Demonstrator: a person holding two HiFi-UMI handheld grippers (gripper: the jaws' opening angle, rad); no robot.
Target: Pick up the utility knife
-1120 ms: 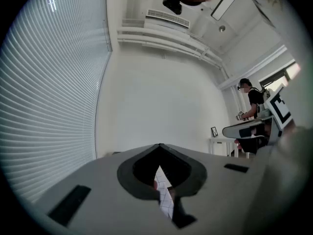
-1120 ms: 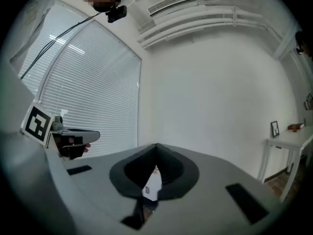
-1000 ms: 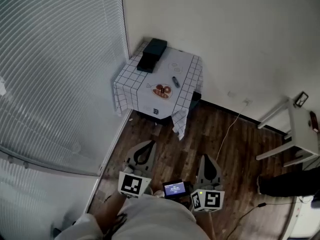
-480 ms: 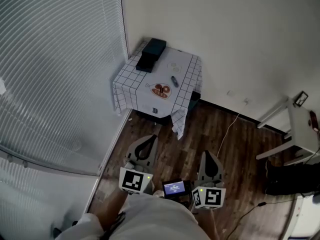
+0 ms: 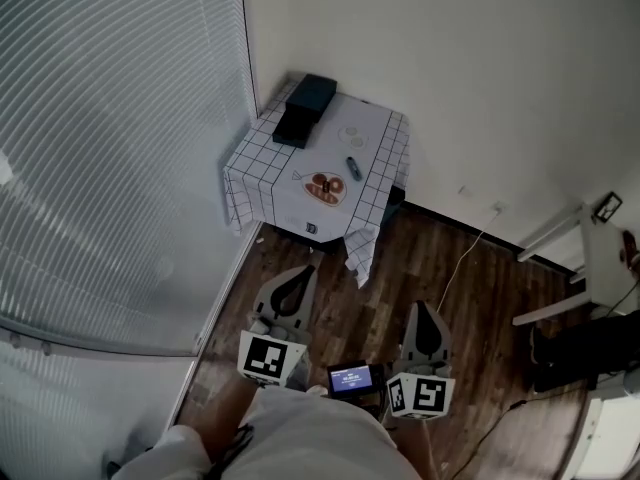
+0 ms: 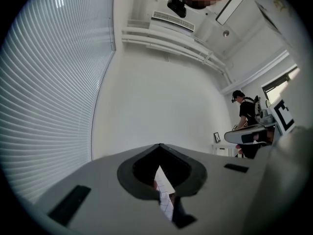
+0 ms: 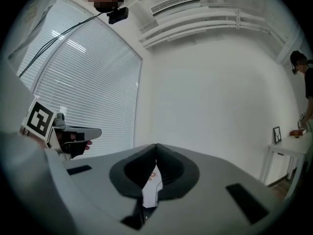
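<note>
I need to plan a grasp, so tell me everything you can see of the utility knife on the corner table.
The utility knife shows only in the head view: a small, dark, slim bar, too small to make out blade, slider or material. It lies flat, slightly aslant, on the white gridded tablecloth in the room's corner, toward the cloth's right edge, just beyond the dish holding red pieces. Only the cloth visibly touches it.

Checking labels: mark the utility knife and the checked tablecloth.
utility knife (image 5: 353,167), head view, middle of its body.
checked tablecloth (image 5: 262,182), head view, bare hanging left side.
</note>
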